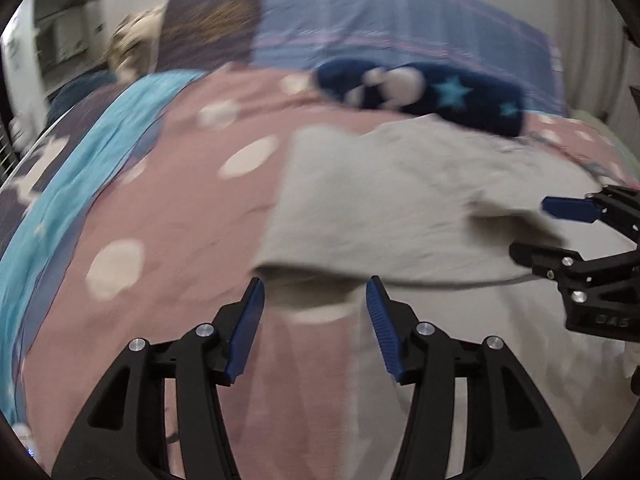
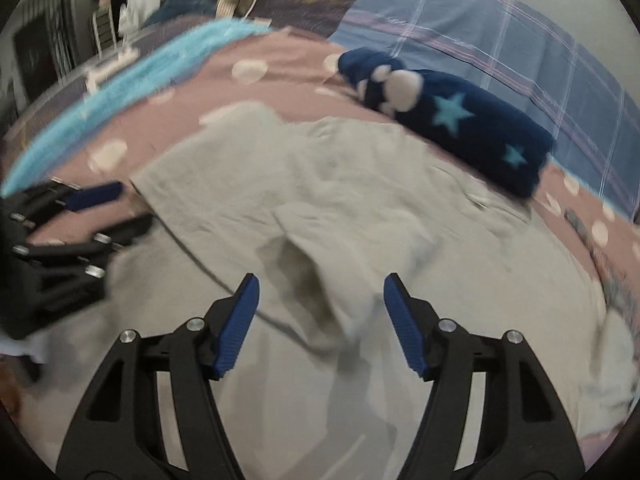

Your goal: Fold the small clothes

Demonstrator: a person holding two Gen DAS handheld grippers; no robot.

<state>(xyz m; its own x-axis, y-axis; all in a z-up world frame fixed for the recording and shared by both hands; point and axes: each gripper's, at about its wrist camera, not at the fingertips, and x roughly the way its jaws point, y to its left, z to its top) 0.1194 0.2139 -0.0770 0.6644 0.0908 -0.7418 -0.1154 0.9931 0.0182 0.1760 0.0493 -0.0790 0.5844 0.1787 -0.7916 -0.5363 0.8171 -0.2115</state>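
Both sets of my fingers are spread wide, holding nothing. Left gripper [image 1: 315, 296] hovers at the near left corner of the grey cloth [image 1: 384, 196]; that hem is lifted off the pink quilt [image 1: 168, 216], and the corner hangs between my pads without touching them. Right gripper [image 2: 321, 294] sits over the cloth's middle, right at a raised fold with a dark pocket under it.

The cloth lies mid-bed and rumpled, long axis roughly left to right across my view, left edge straight, far edge near the navy star piece [image 2: 452, 116].

Open quilt to the left of the cloth, up to the teal strip [image 1: 92, 160]. Plaid sheet [image 2: 520, 40] beyond. Frames are motion-blurred, so fine edges are unclear.
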